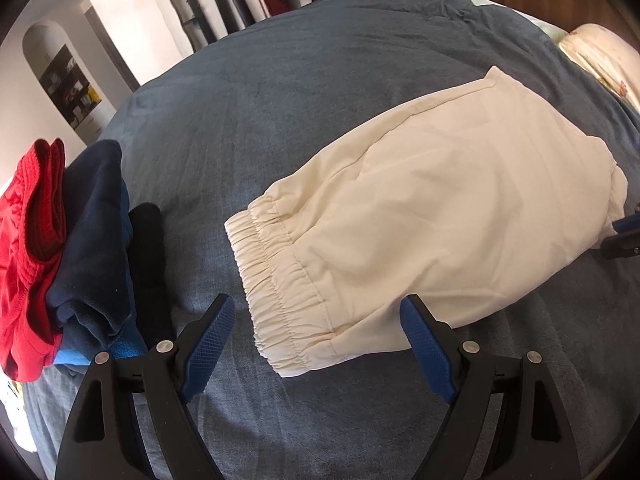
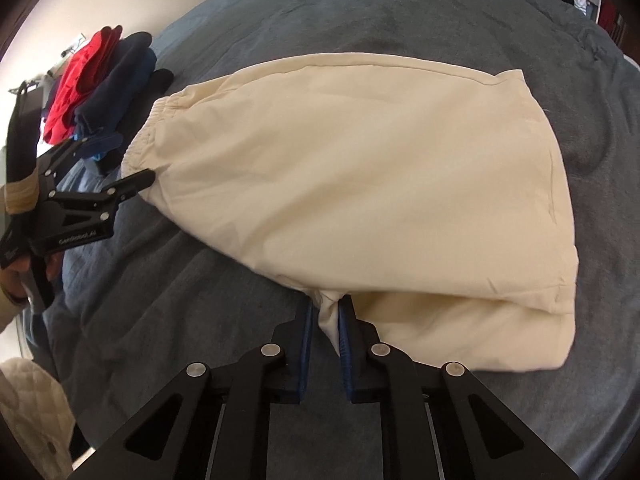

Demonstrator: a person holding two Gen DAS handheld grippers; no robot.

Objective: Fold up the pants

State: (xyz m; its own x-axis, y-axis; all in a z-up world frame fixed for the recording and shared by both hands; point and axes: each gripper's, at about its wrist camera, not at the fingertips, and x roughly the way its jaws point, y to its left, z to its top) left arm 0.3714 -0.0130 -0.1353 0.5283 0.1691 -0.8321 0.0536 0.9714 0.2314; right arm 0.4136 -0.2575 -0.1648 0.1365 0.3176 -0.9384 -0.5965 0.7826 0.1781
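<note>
Pants (image 2: 360,160) smooth matt cream cloth; blanket (image 2: 400,12) soft napped grey fabric.

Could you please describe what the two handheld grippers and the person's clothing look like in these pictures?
Both the left gripper and right gripper are black scissor-like frames with silver rivets and blue textured pads. The left one bears white lettering. The person wears a cream sleeve.

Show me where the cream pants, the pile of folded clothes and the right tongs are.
cream pants (image 1: 440,216), left wrist view, on the flat top layer.
pile of folded clothes (image 1: 88,232), left wrist view, on the navy garment.
right tongs (image 2: 326,320), right wrist view, midway between tips pinching a fold of the pants.
</note>
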